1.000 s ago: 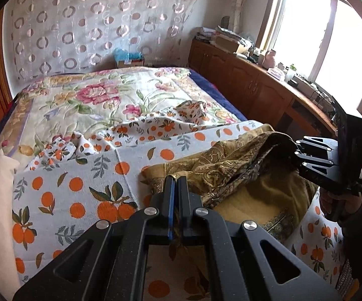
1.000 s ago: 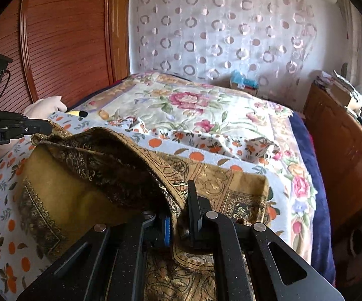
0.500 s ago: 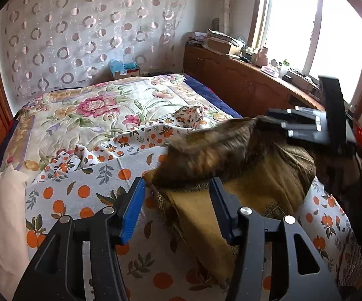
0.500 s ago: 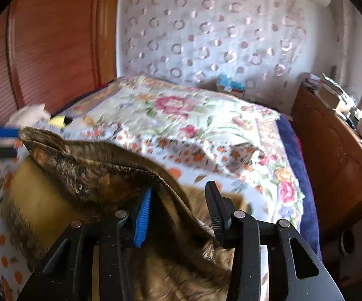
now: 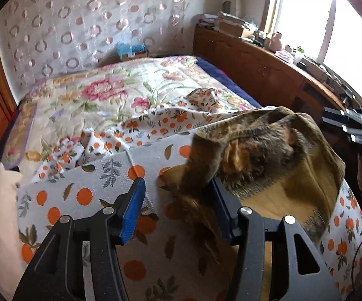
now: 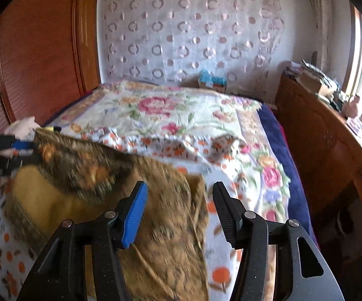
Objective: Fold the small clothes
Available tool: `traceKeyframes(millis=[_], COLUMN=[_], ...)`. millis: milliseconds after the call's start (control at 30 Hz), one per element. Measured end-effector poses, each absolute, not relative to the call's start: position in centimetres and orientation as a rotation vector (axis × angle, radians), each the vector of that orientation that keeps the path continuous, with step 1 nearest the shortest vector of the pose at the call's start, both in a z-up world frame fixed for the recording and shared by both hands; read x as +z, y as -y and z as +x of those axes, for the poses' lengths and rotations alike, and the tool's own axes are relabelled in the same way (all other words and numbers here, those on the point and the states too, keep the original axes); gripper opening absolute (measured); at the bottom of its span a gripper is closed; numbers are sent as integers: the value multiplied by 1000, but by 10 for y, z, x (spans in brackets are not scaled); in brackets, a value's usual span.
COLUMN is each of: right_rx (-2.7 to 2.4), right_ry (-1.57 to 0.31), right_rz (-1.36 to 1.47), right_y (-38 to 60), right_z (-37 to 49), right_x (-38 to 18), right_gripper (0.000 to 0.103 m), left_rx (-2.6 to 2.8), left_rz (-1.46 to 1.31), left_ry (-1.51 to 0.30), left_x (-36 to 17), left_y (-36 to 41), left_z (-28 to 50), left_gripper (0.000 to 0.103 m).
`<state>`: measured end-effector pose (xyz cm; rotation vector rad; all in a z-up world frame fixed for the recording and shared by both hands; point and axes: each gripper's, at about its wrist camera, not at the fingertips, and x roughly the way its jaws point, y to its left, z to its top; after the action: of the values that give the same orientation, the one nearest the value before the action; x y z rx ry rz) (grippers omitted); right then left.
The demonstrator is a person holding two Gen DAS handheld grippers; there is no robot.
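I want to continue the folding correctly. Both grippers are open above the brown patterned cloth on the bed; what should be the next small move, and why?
Probably lower the left gripper onto the near edge of the brown patterned cloth and shut on it. Both it and the right gripper are open and hold nothing, and the cloth lies bunched and unevenly doubled on the orange-print sheet, so the fold looks unfinished.

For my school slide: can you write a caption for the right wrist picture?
Open right gripper above a brown cloth on the bed.
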<state>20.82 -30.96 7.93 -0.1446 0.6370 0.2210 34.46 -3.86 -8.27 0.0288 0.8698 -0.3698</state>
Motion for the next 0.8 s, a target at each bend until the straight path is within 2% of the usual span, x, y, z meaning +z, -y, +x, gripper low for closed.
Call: traceKeyframes(millis=[300, 667, 733, 800], right_rx=[228, 292, 304, 330], right_ry=[-754, -800, -800, -798], right_rz=[-69, 4, -4, -13], right_y=[318, 330, 330, 325], right_z=[229, 257, 259, 260], right_x=[62, 56, 56, 52], right_gripper=[69, 69, 67, 55], left_rx=[-361, -360, -359, -362], left_rz=[32, 46, 46, 43], left_ry=[-934, -926, -925, -926], left_x=[-103, -103, -103, -103], left_y=[45, 48, 50, 50], left_z=[358, 360, 361, 362], left_gripper=[54, 54, 54, 54])
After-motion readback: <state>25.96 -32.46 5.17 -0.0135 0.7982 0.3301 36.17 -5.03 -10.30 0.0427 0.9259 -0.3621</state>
